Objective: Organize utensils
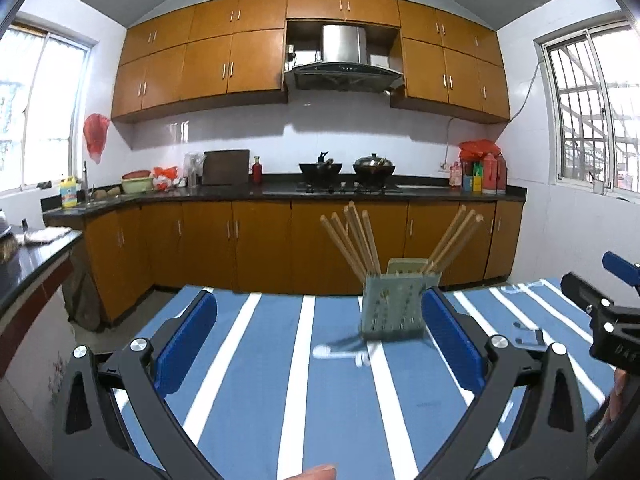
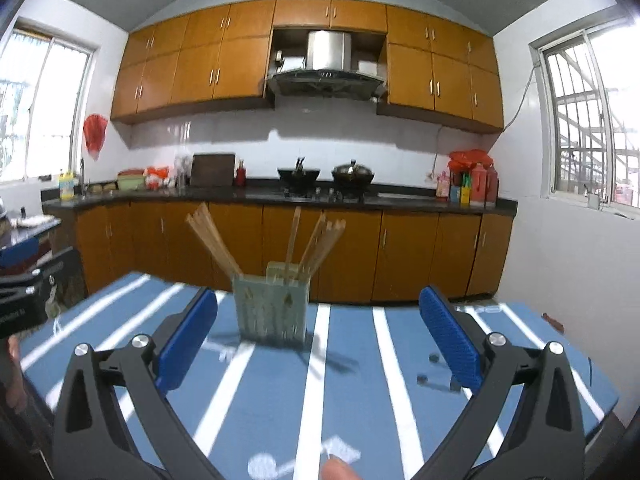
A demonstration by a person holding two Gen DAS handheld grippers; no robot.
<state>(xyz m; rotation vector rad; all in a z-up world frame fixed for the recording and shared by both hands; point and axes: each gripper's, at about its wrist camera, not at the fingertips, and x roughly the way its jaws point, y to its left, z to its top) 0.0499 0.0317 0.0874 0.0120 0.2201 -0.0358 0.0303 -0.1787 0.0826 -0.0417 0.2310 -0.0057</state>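
A pale green perforated utensil holder [image 1: 394, 306] stands on the blue-and-white striped tablecloth [image 1: 260, 380]. Several wooden chopsticks [image 1: 354, 240] lean out of it to both sides. A white spoon [image 1: 340, 352] lies blurred on the cloth just in front of the holder. My left gripper [image 1: 320, 340] is open and empty above the table, short of the spoon. In the right wrist view the holder [image 2: 272, 308] with its chopsticks [image 2: 212, 236] stands ahead between the fingers. My right gripper [image 2: 318, 340] is open and empty. The right gripper's body also shows in the left wrist view [image 1: 608, 312].
A kitchen counter [image 1: 280, 190] with two woks [image 1: 320, 170], bottles [image 1: 484, 176] and a cutting board [image 1: 226, 166] runs behind the table. A second counter [image 1: 36, 252] is at left. White printed patterns [image 2: 304, 460] mark the cloth near the front edge.
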